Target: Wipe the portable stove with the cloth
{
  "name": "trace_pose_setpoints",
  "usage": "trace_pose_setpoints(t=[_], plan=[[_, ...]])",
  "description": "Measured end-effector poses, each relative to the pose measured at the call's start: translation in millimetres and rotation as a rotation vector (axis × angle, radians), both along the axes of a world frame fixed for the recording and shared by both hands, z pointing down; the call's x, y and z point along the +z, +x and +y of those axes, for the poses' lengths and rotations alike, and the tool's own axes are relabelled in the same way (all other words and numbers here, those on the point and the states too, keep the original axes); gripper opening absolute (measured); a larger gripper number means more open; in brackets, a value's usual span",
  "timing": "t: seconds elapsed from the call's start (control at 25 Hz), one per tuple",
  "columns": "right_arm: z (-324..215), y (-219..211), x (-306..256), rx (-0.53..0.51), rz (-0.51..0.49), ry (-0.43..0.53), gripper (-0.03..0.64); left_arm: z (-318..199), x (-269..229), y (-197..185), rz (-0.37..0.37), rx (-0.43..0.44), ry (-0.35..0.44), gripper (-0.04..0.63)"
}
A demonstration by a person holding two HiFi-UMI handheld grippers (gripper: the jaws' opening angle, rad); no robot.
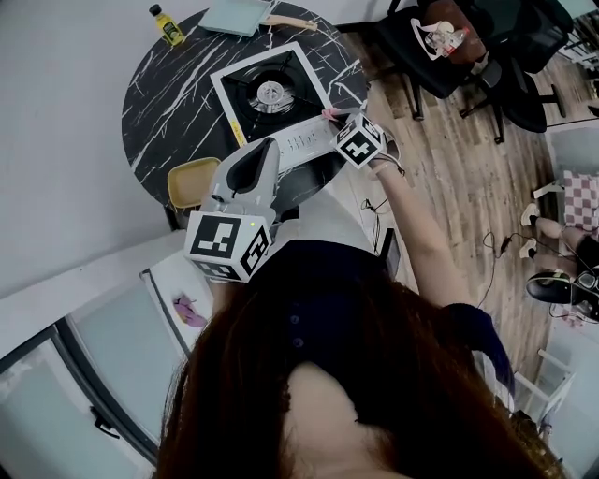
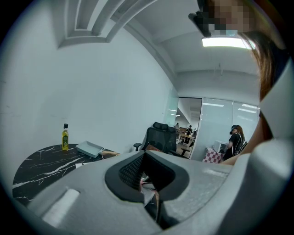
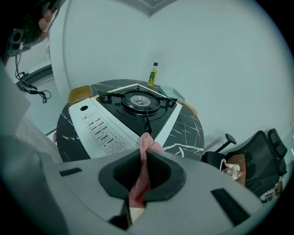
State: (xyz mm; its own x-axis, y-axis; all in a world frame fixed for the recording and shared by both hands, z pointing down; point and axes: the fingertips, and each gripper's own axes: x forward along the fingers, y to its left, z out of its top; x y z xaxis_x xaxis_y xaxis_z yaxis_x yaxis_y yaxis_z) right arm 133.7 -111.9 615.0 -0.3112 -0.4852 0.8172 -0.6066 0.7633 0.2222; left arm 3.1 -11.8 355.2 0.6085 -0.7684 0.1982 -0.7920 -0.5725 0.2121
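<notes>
The portable stove (image 1: 271, 94) is white with a black burner and sits on the round black marble table (image 1: 164, 103). In the right gripper view the stove (image 3: 131, 108) lies just ahead of the jaws. My right gripper (image 1: 332, 119) hovers at the stove's near right edge, shut on a pink cloth (image 1: 328, 113). The cloth (image 3: 144, 151) hangs pinched between that gripper's (image 3: 146, 140) jaws. My left gripper (image 1: 265, 148) is held above the stove's near edge, jaws together with nothing in them. The left gripper (image 2: 145, 160) points level across the room.
A yellow oil bottle (image 1: 167, 23) and a pale tray (image 1: 234, 14) stand at the table's far side. A tan square dish (image 1: 192, 181) sits at the table's near left edge. Office chairs (image 1: 440, 47) stand on the wood floor to the right. A white wall runs along the left.
</notes>
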Motion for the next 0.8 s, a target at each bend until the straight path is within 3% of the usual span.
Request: trace_pose_setpoints(t=[0.48,0.8], plan=[[16,-3,1,0.074,-0.025,-0.001,0.026,12,0,-20,0.002,0.003,0.007,0.012],[24,-22,2,0.099,-0.095,-0.001,0.026,13,0,-34,0.002,-0.023,0.011,0.012]])
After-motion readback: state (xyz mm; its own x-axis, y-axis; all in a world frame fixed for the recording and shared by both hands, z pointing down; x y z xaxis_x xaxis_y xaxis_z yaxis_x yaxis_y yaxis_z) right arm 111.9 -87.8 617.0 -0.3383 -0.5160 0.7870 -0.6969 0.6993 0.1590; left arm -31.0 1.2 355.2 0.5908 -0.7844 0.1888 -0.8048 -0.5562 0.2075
